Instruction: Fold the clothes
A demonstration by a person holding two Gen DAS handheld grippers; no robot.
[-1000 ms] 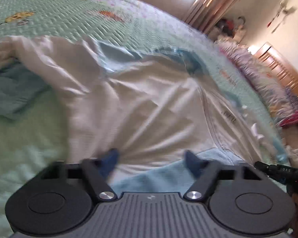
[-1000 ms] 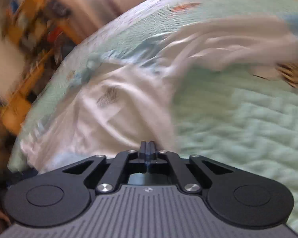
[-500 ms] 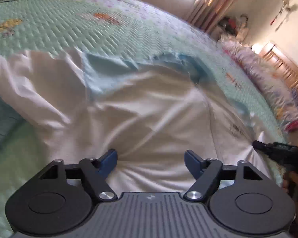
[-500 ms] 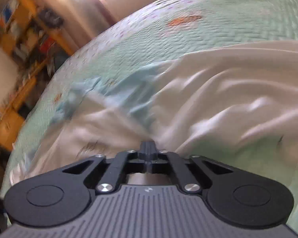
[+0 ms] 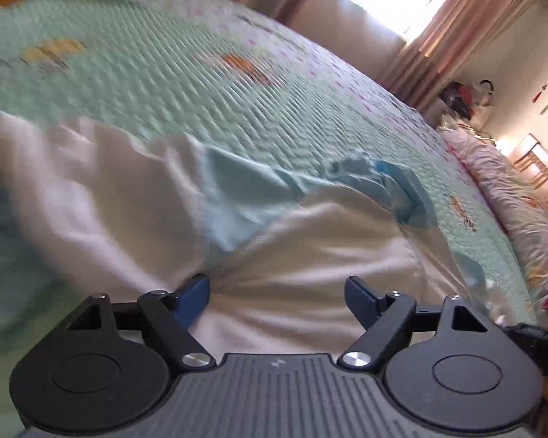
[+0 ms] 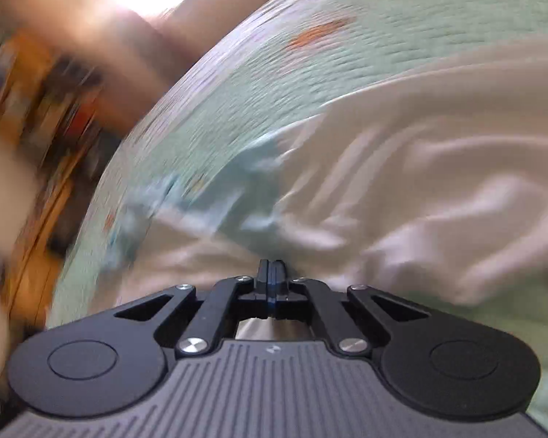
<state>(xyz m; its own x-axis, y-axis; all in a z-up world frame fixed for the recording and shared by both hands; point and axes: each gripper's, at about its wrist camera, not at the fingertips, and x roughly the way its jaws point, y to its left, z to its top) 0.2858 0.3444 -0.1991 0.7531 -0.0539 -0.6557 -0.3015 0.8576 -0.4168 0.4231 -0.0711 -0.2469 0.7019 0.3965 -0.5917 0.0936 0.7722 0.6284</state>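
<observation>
One white garment (image 5: 310, 255), with pale blue fabric (image 5: 237, 197) showing at its upper folds, lay spread and creased on a bed covered by a mint-green quilted bedspread (image 5: 146, 84) printed with small orange and yellow motifs. In the left wrist view the garment filled the near and middle ground, its far edge bunched into blue ruffles near the centre of the bed. The left gripper (image 5: 276, 295) hovered low over the white cloth, its blue-tipped fingers (image 5: 193, 297) spread far apart and opening wider, with cloth lying beneath the gap but neither pad pressing on it. The right gripper (image 6: 271, 273) had its fingers (image 6: 263, 273) closed tightly together at the near edge of the white garment (image 6: 438, 189); whether a pinch of cloth sat between them could not be told, since the tips met right at the fabric's edge and the view was blurred. Beyond the bed in the left view: pink curtains (image 5: 467, 11) beside a bright window, a floral pillow or quilt roll (image 5: 511, 197) along the far right edge of the bed, and a wooden headboard (image 5: 540, 171). A blurred orange shelf (image 6: 25, 116) stood left of the bed in the right view.
</observation>
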